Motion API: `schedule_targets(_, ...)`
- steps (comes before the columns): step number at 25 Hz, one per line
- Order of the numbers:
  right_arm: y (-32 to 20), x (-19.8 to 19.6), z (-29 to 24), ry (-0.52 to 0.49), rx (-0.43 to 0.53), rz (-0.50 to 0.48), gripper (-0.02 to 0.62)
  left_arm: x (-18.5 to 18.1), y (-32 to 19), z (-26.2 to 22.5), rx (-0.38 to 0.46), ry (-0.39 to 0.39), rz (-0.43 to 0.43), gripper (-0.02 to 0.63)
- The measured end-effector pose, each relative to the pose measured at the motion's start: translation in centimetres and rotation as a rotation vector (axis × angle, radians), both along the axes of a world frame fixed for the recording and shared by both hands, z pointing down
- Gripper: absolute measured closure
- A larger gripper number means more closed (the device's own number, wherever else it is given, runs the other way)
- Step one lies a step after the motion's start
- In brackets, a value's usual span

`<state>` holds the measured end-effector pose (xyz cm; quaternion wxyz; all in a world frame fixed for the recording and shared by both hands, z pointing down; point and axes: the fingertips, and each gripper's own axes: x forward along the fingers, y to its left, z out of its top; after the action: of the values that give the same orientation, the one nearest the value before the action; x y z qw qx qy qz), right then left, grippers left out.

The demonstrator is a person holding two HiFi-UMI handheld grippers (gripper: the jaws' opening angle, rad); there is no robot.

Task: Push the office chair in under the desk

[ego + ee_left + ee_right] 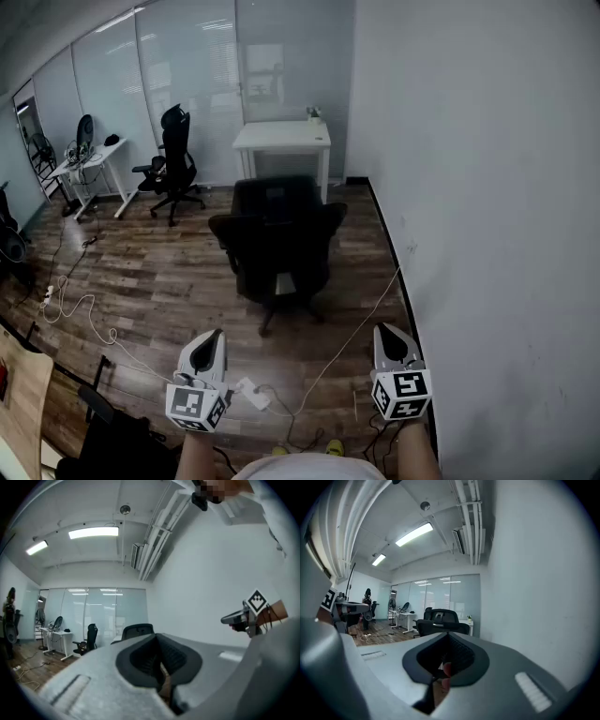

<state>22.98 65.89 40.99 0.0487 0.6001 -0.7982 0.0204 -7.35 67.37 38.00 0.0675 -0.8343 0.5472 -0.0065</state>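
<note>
Office chair (pixel 279 239) at frame centre, upright on floor (pixel 159 272), well short of white table (pixel 281 137) at upper centre. Backrest judged turned toward camera, seat toward table: lined up for straight push. Left gripper (pixel 215 336), right gripper (pixel 385 330) held at lower frame, apart from chair, jaws pressed together, empty; likely readied as blunt pushers.

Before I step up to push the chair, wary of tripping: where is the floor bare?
Bare wood floor lies left of the office chair, up to the far chair. Crowded: power strip and white cable by your feet.
</note>
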Motion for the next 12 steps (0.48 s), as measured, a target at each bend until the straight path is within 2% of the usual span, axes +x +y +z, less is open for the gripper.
schedule_targets(12, 1.03, -0.19, 0.25, 0.036, 0.013, 0.011, 0.594, 0.01, 0.47, -0.08, 0.010, 0.000, -0.009, 0.607)
